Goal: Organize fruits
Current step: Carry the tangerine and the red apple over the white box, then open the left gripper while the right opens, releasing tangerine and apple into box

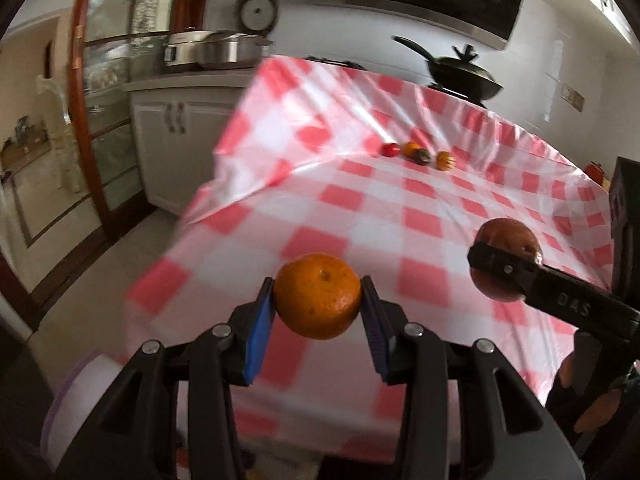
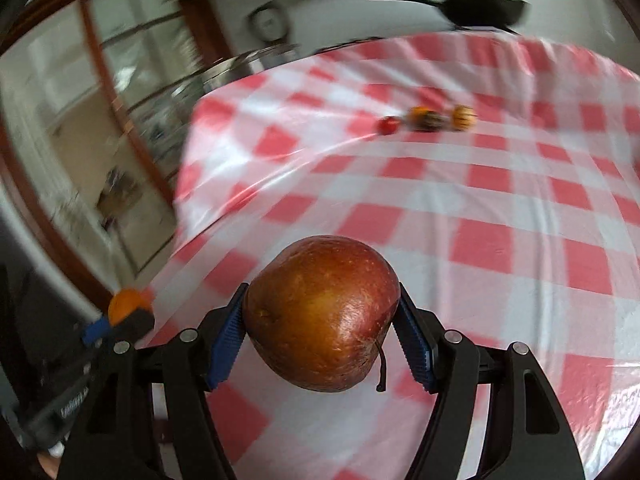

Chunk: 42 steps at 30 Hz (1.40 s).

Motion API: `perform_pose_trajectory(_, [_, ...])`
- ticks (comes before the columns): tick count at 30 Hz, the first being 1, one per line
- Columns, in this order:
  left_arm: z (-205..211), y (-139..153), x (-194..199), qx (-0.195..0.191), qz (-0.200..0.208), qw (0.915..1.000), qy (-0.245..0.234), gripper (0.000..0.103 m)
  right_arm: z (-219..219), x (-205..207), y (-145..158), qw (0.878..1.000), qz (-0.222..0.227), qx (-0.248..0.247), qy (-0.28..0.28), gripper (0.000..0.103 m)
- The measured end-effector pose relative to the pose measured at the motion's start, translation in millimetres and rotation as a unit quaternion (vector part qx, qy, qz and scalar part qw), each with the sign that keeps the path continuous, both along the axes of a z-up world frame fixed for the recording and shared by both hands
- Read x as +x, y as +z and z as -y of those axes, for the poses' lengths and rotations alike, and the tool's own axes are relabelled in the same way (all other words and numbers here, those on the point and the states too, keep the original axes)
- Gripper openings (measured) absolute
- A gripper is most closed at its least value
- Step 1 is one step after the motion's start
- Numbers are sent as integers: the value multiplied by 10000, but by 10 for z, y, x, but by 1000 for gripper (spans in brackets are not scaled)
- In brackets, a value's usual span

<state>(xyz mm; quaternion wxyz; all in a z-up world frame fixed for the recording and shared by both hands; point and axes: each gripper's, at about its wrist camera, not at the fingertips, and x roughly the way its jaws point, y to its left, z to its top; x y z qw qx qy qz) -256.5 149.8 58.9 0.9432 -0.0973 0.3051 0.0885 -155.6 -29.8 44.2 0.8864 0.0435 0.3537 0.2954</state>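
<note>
Two fruits were aloft at once, both well short of the row of small fruits (image 1: 418, 155) lying far across the checked counter (image 1: 400, 208). The larger, a red apple (image 2: 322, 314), sat clamped between our right gripper's (image 2: 320, 328) blue fingers (image 2: 226, 350), stem toward the camera. The smaller, an orange (image 1: 317, 295), was held by our left gripper (image 1: 318, 300), nearer the counter's edge than that row. To do this well, we judged, each should be carried level to the row's ends, lowered until touching the cloth, then released gently so neither rolled.
</note>
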Motion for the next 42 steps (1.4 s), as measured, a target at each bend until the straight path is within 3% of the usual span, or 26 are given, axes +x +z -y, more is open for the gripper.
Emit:
perform_pose_trajectory(7, [-470,-109,-621,86,-60,9979,636,42,-490,-376,36,9962,175,-286,809,67])
perform_pose_trajectory(16, [-867,-588,-1173,-137,-555,9903,1270,42,-1109,-974,-73,9747,400,-743,2068,67])
perform_pose_trajectory(24, [-1120,-907,-1357,-288,-919,9823,1609,42,-1517,-1498,-364,9395,507,-1347,3107,67])
perform_pose_trajectory(34, [-1385,-1306,-1489,-468,-1485,9682,1960,42,-1865,-1832,-792,9005,356,-2054,3815,67])
perform_pose_trajectory(42, [-1607,-1712,-1627,-521,-2251,9470,2233,43,-2276,-2022,-1321,8565,0,-2739,4376,67])
